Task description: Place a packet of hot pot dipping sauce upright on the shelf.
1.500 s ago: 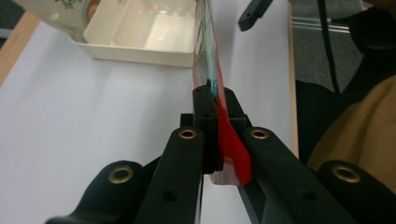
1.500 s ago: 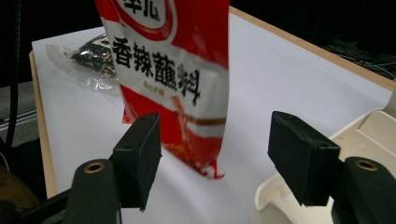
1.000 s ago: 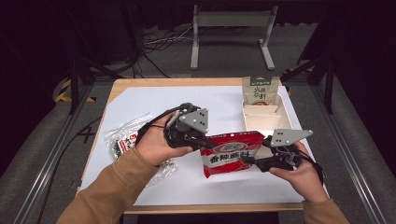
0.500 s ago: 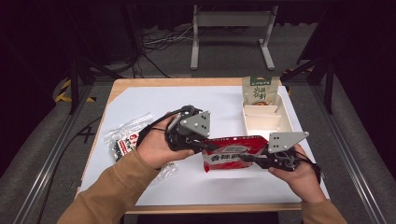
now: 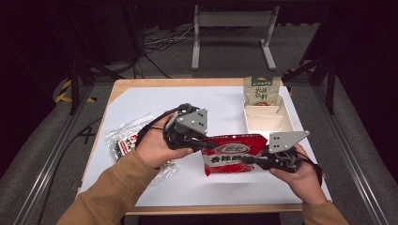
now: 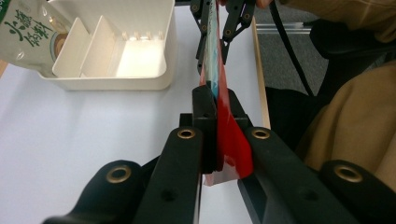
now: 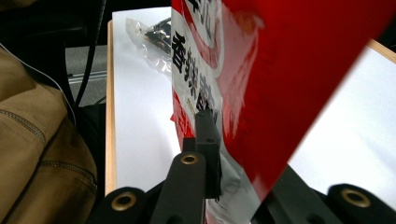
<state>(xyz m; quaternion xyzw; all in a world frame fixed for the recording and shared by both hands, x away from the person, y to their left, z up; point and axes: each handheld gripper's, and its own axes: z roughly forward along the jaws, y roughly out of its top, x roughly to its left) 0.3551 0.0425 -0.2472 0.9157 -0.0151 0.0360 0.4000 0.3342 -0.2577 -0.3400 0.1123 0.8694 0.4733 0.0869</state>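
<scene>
A red snack bag (image 5: 233,152) with white and black lettering is held off the white tabletop between both grippers. My left gripper (image 5: 205,144) is shut on the bag's left edge; in the left gripper view the red bag (image 6: 231,140) runs edge-on between the jaws of the left gripper (image 6: 217,119). My right gripper (image 5: 252,160) is shut on the bag's lower right part. In the right gripper view the red bag (image 7: 271,79) hangs close to the lens and hides one jaw of the right gripper (image 7: 219,140).
A white divided tray (image 5: 277,123) stands at the back right with a green pouch (image 5: 261,90) leaning in its far end. A clear packet with dark contents (image 5: 126,139) lies at the left beside the left hand. The tray (image 6: 159,60) sits close beyond the bag.
The red bag has tilted a little between the two grippers, and both hands have shifted slightly. Both grips have stayed shut on it.
</scene>
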